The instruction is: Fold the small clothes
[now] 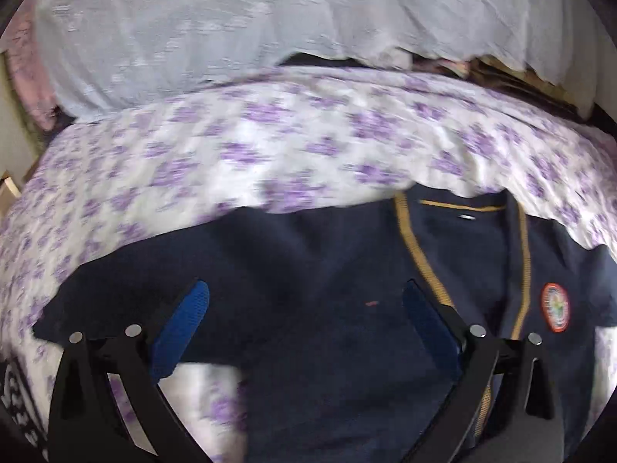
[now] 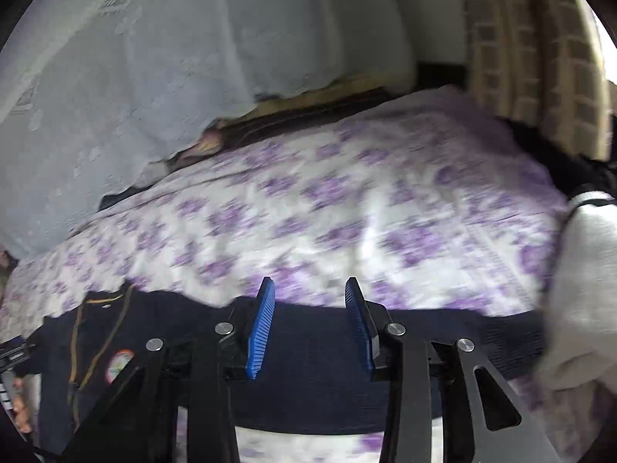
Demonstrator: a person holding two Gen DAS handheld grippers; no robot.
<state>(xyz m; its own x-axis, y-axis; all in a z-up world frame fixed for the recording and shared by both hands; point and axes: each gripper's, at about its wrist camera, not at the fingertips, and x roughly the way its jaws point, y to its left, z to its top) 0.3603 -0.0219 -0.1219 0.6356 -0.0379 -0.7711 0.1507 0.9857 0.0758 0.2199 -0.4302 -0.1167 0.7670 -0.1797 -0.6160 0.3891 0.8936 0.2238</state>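
Observation:
A small navy cardigan (image 1: 316,270) with gold trim and a round red badge (image 1: 555,307) lies spread flat on the bed. My left gripper (image 1: 304,297) is wide open and empty, hovering over the cardigan's chest and left sleeve. In the right wrist view the cardigan (image 2: 308,382) stretches across the lower frame, its badge (image 2: 118,362) at the left. My right gripper (image 2: 310,293) is open and empty, its blue fingers over the sleeve's far edge.
The bed has a white sheet with purple flowers (image 1: 270,154) (image 2: 347,212). A pale blue cover (image 1: 231,19) hangs behind it. A light grey garment (image 2: 578,289) lies at the right edge. A checked curtain (image 2: 532,38) hangs at the back right.

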